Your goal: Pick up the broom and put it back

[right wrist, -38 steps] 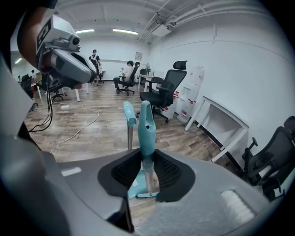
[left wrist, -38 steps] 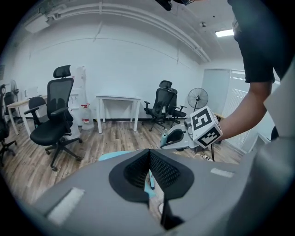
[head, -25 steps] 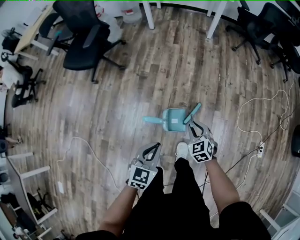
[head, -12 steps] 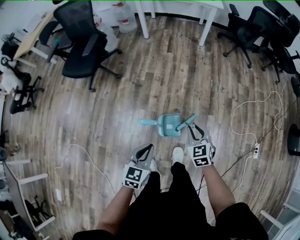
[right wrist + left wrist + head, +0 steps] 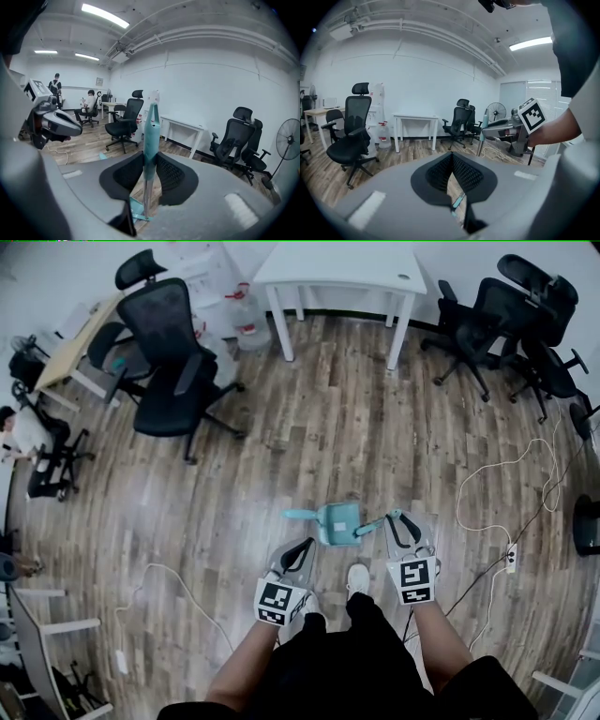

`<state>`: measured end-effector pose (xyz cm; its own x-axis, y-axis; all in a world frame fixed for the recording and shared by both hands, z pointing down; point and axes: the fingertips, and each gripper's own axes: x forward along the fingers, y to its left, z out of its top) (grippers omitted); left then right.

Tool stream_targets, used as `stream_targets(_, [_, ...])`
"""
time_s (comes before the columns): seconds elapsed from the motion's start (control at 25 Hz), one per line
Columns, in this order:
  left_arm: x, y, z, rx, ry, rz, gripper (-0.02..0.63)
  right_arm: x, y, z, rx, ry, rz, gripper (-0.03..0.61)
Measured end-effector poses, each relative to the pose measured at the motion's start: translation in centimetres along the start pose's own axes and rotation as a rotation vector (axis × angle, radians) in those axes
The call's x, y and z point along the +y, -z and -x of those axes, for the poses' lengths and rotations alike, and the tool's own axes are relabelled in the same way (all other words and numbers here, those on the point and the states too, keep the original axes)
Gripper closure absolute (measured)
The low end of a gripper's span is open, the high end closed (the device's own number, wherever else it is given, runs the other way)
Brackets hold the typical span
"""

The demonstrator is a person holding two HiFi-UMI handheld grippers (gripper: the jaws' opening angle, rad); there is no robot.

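Note:
My right gripper (image 5: 396, 517) is shut on the teal handle of the broom (image 5: 370, 527). In the right gripper view the broom (image 5: 151, 126) stands nearly upright between the pads of my right gripper (image 5: 150, 157), its lower end down by the floor. A teal dustpan (image 5: 337, 521) lies on the wood floor just ahead of my feet, its short handle pointing left. My left gripper (image 5: 307, 545) hangs to the left of the dustpan, and in its own view my left gripper (image 5: 451, 157) is shut on nothing.
A white table (image 5: 337, 263) stands at the far wall, with black office chairs left (image 5: 173, 343) and right (image 5: 487, 320). A white cable and power strip (image 5: 513, 554) lie on the floor to the right. Water jugs (image 5: 246, 320) sit beside the table.
Both grippers have risen, the right one more. The broom handle has swung up with the right gripper, from lying low beside the dustpan to nearly upright. The dustpan stays on the floor.

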<state>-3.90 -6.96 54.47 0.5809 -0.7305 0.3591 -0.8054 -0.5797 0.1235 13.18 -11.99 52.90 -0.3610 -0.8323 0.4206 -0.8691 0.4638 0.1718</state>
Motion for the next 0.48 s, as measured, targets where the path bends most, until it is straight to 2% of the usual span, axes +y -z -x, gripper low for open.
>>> stream_targets(0.2, [-0.1, -2.5, -0.7, -0.043, 0.009, -0.019, 0.598, -1.0, -4.6, 1.7, -0.088, 0.022, -0.011, 0.486])
stream_targets(0.48, [0.4, -5.6, -1.4, -0.101, 0.016, -0.047, 0.598, -2.3, -9.1, 3.3, -0.173, 0.052, -0.020, 0.488])
